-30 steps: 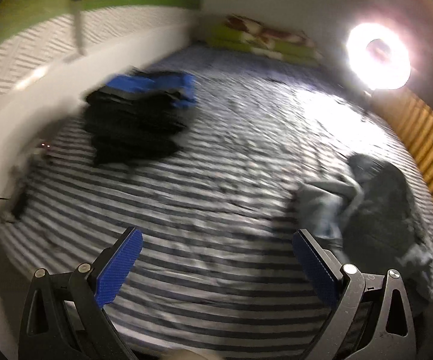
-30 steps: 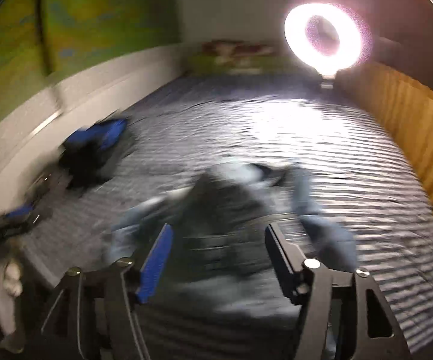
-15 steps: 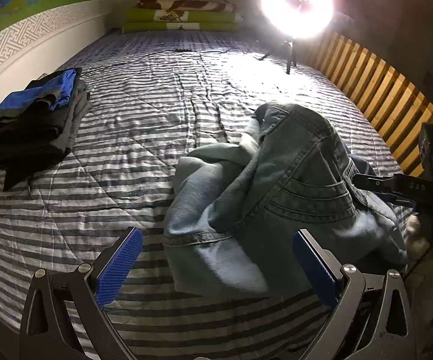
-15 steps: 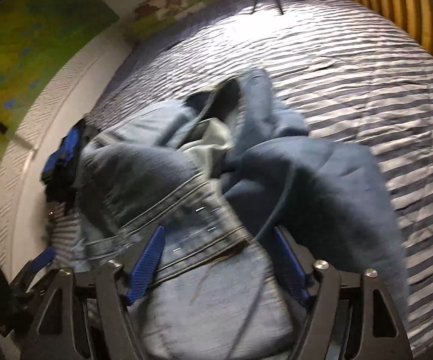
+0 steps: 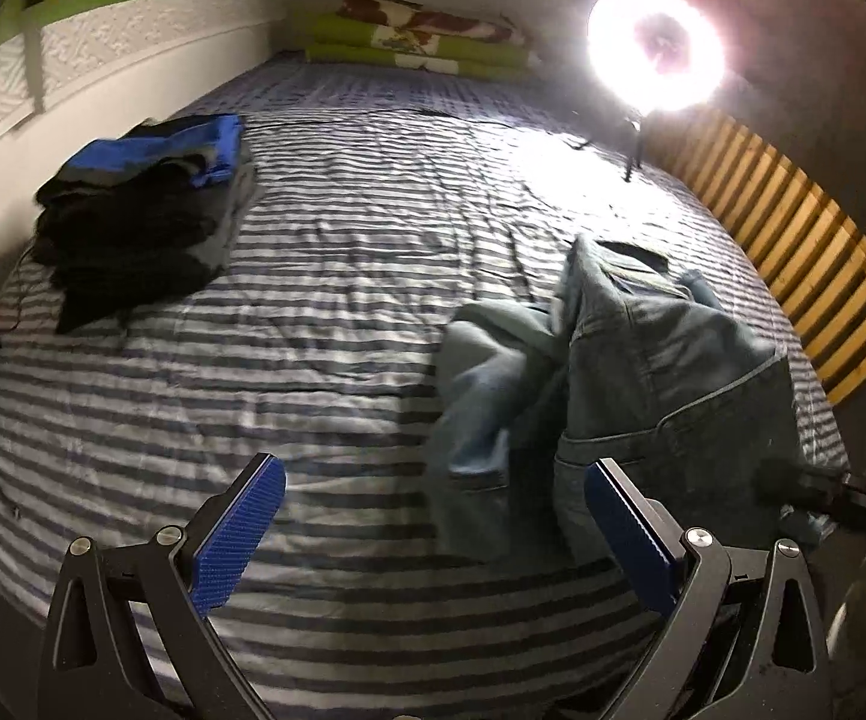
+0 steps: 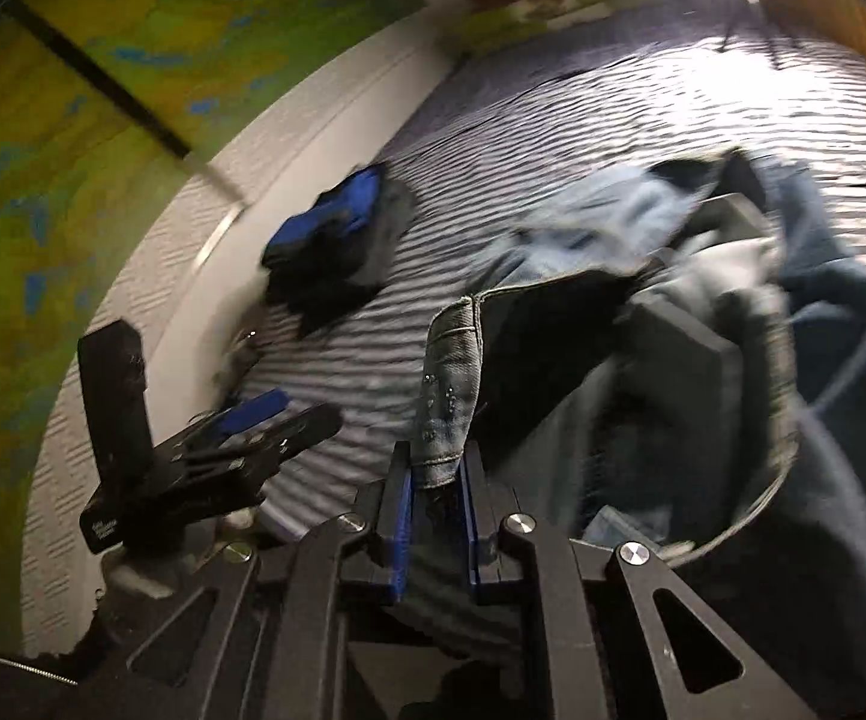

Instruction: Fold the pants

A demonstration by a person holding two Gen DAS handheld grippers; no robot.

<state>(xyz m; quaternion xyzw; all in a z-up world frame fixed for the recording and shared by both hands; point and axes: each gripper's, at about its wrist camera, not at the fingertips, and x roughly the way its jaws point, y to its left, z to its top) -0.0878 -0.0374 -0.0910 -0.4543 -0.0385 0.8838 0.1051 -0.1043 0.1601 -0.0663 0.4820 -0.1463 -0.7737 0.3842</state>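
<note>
A crumpled pair of blue jeans [image 5: 643, 372] lies on the right side of the striped bed cover [image 5: 324, 360]. In the right wrist view my right gripper [image 6: 436, 480] has its jaws closing, and the blue pads pinch a stitched edge of the jeans [image 6: 448, 396], which rises straight out of them. The rest of the denim bunches up to the right. My left gripper [image 5: 433, 516] hangs open over bare cover, left of the jeans, with nothing between its fingers. It also shows in the right wrist view, the left gripper [image 6: 240, 426] low at the left.
A stack of folded dark and blue clothes [image 5: 138, 210] sits at the left of the bed by the white wall. A bright ring light [image 5: 655, 45] stands at the far right. Pillows [image 5: 420, 36] lie at the head, and wooden slats [image 5: 805, 264] run along the right.
The right gripper's jaws came together around the jeans' edge, from wide apart a second ago. The left wrist view swung back left, so the jeans now sit further to its right.
</note>
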